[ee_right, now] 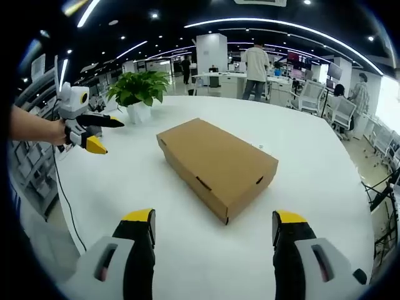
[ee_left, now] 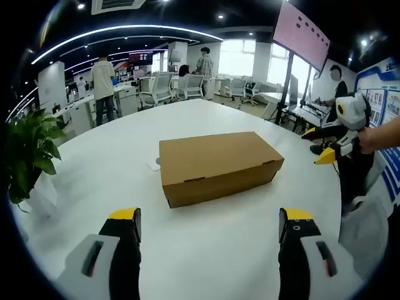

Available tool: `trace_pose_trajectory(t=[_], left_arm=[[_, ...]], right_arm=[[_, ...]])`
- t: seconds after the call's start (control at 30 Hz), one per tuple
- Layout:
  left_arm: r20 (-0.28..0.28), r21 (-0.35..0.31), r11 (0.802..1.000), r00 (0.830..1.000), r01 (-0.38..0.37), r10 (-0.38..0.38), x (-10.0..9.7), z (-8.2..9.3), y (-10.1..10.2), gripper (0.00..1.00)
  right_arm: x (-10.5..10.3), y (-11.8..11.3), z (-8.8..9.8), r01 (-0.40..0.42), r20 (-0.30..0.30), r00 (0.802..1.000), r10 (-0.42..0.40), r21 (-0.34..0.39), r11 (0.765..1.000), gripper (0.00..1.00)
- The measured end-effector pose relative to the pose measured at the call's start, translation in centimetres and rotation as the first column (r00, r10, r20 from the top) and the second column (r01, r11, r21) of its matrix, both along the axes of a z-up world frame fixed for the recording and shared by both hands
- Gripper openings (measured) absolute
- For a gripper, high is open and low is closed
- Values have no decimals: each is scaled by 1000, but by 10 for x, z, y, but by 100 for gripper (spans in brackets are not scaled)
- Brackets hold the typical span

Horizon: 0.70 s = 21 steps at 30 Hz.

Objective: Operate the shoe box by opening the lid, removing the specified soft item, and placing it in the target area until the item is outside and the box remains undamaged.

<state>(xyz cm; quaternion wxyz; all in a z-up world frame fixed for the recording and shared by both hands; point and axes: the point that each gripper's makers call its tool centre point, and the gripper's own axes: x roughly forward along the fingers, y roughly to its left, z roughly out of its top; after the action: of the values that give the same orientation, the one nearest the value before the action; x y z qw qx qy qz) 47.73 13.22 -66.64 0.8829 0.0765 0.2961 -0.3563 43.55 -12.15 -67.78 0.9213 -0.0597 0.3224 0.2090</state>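
I see the closed shoe box (ee_left: 215,165) mid-frame, beyond my left gripper (ee_left: 209,228) and right gripper (ee_right: 212,231), jaws spread and empty.

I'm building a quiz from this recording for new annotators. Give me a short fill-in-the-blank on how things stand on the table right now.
1. The lid of the shoe box is ____.
2. The box rests on a white ____.
3. The jaws of the left gripper and the right gripper stand ____.
4. Beyond the box in the right gripper view stands a potted ____.

Missing words: closed; table; open; plant
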Motion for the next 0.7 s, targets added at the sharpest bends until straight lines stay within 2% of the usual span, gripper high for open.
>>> trace_pose_trajectory(t=[0.1,0.23,0.27,0.33,0.4,0.43,0.47,0.53,0.63,0.67,0.7], left_arm=[[10,-10,1000,1000,14,-14,4,-2,-7,96],[3,-15,1000,1000,18,-18,16,-17,-19,96],[19,25,999,999,37,-37,22,-21,-20,95],[39,33,999,999,34,-35,32,-21,-22,94],[43,52,998,998,45,-48,38,-21,-24,94],[50,76,996,997,55,-59,43,-22,-24,94],[54,84,995,996,60,-64,46,-22,-25,94],[62,81,995,996,59,-64,54,-20,-26,95],[58,31,998,997,46,-48,60,-17,-29,91],[58,32,998,997,45,-47,60,-17,-29,88],[58,35,998,997,44,-46,61,-18,-29,88]], right_arm=[[3,3,-1,-4,-4,1000,4,-10,1000,75],[12,10,0,-34,5,999,34,-2,999,75],[13,13,1,-41,15,999,41,-7,999,74],[23,11,3,-64,68,995,68,-57,996,71],[32,8,4,-52,91,994,59,-76,996,72],[37,5,6,-41,116,992,49,-74,996,71],[38,4,4,-37,103,994,44,-69,997,71],[39,-1,-5,10,40,999,-8,-36,999,75],[44,-3,-4,22,63,998,-21,-12,1000,74],[45,-3,-4,21,67,998,-20,-9,1000,72],[47,1,0,1,99,995,-1,5,1000,71]])
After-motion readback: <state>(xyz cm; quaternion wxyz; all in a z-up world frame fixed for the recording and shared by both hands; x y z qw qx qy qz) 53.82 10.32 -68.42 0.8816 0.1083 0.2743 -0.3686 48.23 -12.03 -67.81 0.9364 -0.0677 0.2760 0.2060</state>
